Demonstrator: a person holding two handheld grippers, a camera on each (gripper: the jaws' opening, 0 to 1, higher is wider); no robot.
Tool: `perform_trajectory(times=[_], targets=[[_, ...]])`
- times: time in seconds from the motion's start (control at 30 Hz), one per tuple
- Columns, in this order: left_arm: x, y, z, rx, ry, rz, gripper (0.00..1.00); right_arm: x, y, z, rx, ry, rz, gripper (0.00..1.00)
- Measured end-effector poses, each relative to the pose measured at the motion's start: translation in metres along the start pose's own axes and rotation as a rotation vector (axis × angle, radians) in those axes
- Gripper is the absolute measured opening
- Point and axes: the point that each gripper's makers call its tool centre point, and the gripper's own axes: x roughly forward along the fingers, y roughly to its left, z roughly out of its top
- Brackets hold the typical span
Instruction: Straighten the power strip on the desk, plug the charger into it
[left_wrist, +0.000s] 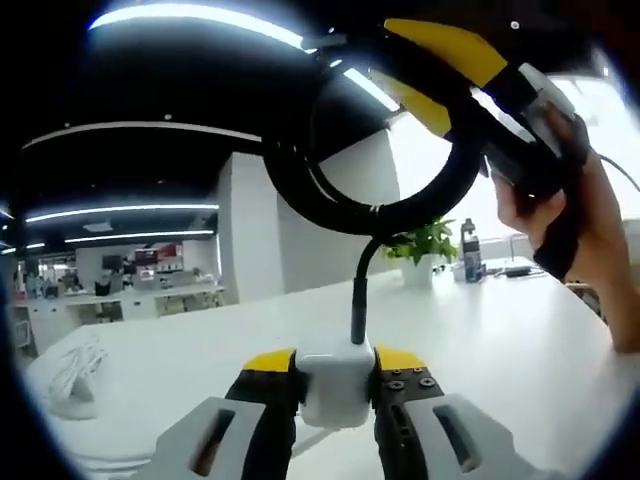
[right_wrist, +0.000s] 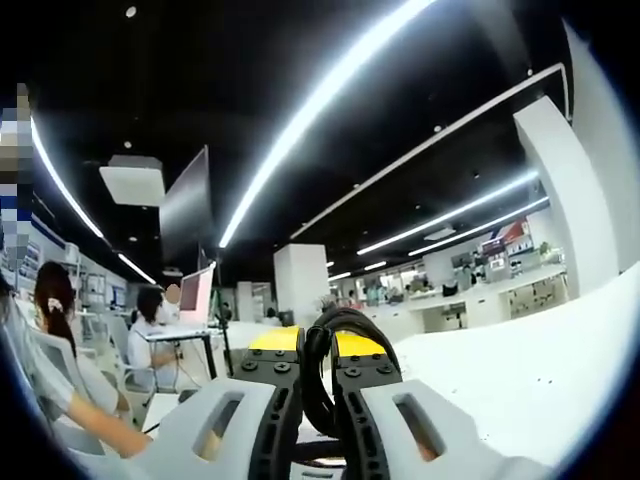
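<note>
My left gripper (left_wrist: 336, 362) is shut on a white charger block (left_wrist: 335, 383), held above the white desk (left_wrist: 500, 340). The charger's black cable (left_wrist: 385, 215) rises from the block and curls in a loop up to the right gripper (left_wrist: 455, 75), which a hand (left_wrist: 570, 215) holds at the upper right. In the right gripper view my right gripper (right_wrist: 320, 345) is shut on the coiled black cable (right_wrist: 318, 385), whose loops run between the yellow-tipped jaws. A white cord bundle (left_wrist: 75, 370) lies on the desk at the far left.
A potted plant (left_wrist: 428, 250) and a water bottle (left_wrist: 471, 250) stand at the desk's far edge. A white pillar (left_wrist: 260, 235) rises behind it. People sit at a desk with a monitor (right_wrist: 195, 295) to the left in the right gripper view.
</note>
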Motion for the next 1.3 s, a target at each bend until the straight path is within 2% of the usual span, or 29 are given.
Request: perform_trajectory(times=[0.17, 0.33, 0.6, 0.73, 0.93, 1.03, 1.3], targets=[[0.006, 0.0, 0.004, 0.05, 0.029, -0.089, 0.27, -0.002, -0.002, 0.003, -0.009, -0.005, -0.003, 0.08], [0.01, -0.002, 0.007, 0.082, 0.054, -0.151, 0.27, -0.004, -0.005, 0.007, -0.015, -0.01, -0.006, 0.08], [0.018, -0.008, 0.004, 0.134, 0.081, -0.283, 0.27, -0.008, -0.016, 0.008, -0.035, 0.018, -0.021, 0.08], [0.026, -0.008, 0.004, 0.131, 0.075, -0.353, 0.27, -0.007, -0.023, 0.008, -0.032, 0.026, -0.033, 0.08], [0.037, -0.01, -0.002, 0.118, 0.114, -0.441, 0.27, -0.002, -0.038, 0.004, -0.022, 0.047, -0.057, 0.08], [0.045, -0.008, -0.004, 0.072, 0.139, -0.471, 0.27, -0.001, -0.045, 0.003, -0.01, 0.049, -0.067, 0.08], [0.06, -0.006, -0.008, 0.05, 0.148, -0.48, 0.27, 0.004, -0.06, -0.001, 0.003, 0.062, -0.091, 0.08]])
